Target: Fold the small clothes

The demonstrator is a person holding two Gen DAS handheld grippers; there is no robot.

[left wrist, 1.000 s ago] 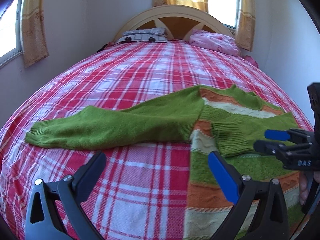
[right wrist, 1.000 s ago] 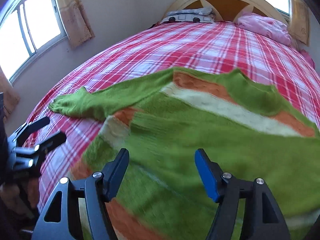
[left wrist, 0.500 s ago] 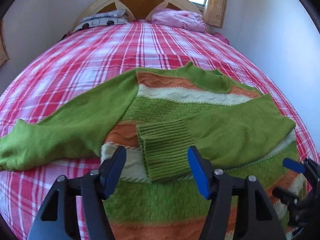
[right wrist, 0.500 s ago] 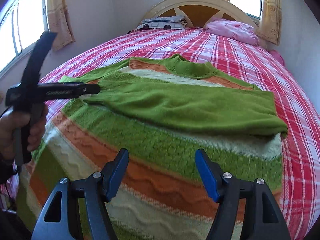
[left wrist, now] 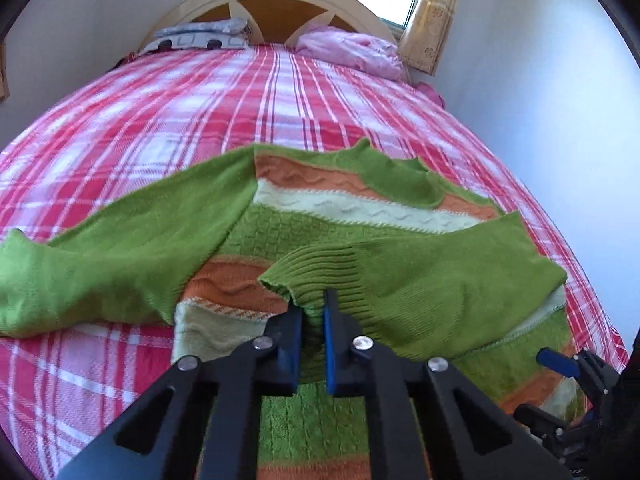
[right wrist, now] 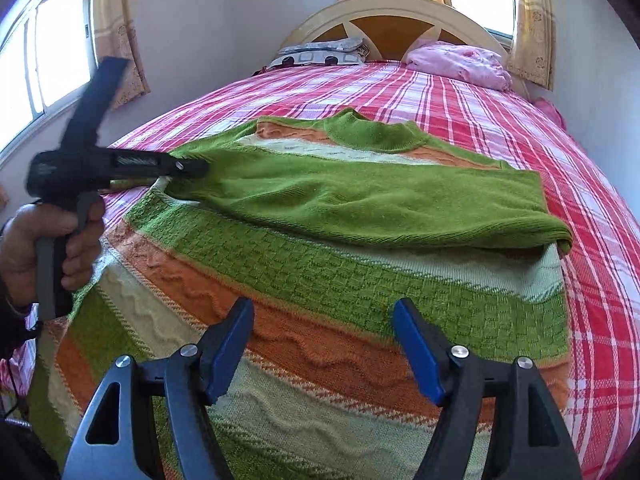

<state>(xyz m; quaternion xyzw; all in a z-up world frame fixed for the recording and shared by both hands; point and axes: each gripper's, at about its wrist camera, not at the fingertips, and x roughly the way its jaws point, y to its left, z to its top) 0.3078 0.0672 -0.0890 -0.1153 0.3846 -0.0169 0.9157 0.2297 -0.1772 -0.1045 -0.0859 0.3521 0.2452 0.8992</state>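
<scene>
A sweater (left wrist: 360,208) (right wrist: 320,272) in green, orange and cream stripes lies flat on the plaid bed. One green sleeve (right wrist: 360,200) is folded across its chest, and the other sleeve (left wrist: 100,260) stretches out to the left over the bedspread. My left gripper (left wrist: 314,304) (right wrist: 192,168) is shut on the ribbed cuff (left wrist: 320,268) of the folded sleeve, which bunches between the blue pads. My right gripper (right wrist: 322,312) (left wrist: 568,384) hovers over the sweater's lower stripes; its jaws are opening and nothing sits between them.
The red and white plaid bedspread (left wrist: 160,120) covers the whole bed. A patterned pillow (right wrist: 320,52) and a pink bundle (right wrist: 460,60) lie by the arched headboard (right wrist: 384,20). A wall (left wrist: 540,120) runs along the right side. Curtained windows stand at the left and behind the bed.
My left gripper swung right from the spread sleeve to the folded sleeve's cuff and shut on it. My right gripper shifted right over the sweater's body, then held still.
</scene>
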